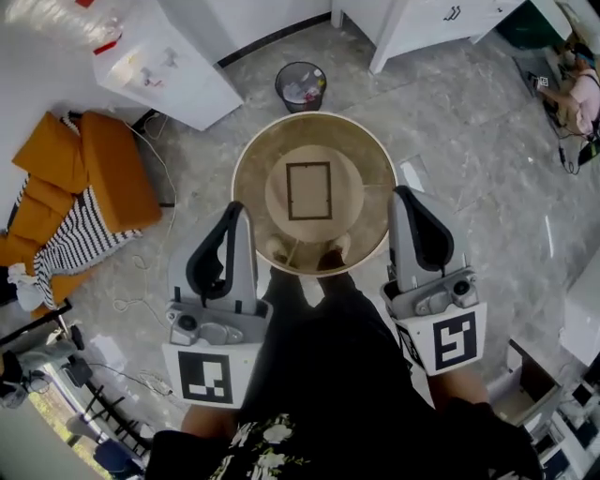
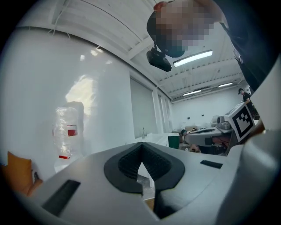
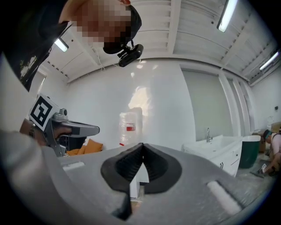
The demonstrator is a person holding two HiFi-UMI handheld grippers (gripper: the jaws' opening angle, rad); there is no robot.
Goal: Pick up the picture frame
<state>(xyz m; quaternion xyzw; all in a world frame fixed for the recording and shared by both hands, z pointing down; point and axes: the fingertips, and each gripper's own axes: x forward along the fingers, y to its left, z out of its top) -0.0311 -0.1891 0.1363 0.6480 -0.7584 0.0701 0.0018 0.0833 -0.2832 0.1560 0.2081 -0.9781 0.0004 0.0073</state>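
A dark-edged picture frame (image 1: 308, 190) lies flat in the middle of a round table (image 1: 246, 159), seen from above in the head view. My left gripper (image 1: 234, 208) hovers by the table's near left rim, my right gripper (image 1: 403, 192) by its near right rim. Neither touches the frame. In the left gripper view the jaws (image 2: 141, 147) meet with nothing between them, and the right gripper's marker cube (image 2: 242, 121) shows at the side. The right gripper view shows its jaws (image 3: 141, 147) closed and empty too. The frame is hidden in both gripper views.
A black waste bin (image 1: 301, 86) stands just beyond the table. A white cabinet (image 1: 164, 61) is at the far left, with orange cushions (image 1: 84, 173) and a striped cloth on the floor. White furniture (image 1: 422, 23) stands at the back. A person (image 1: 577, 94) sits far right.
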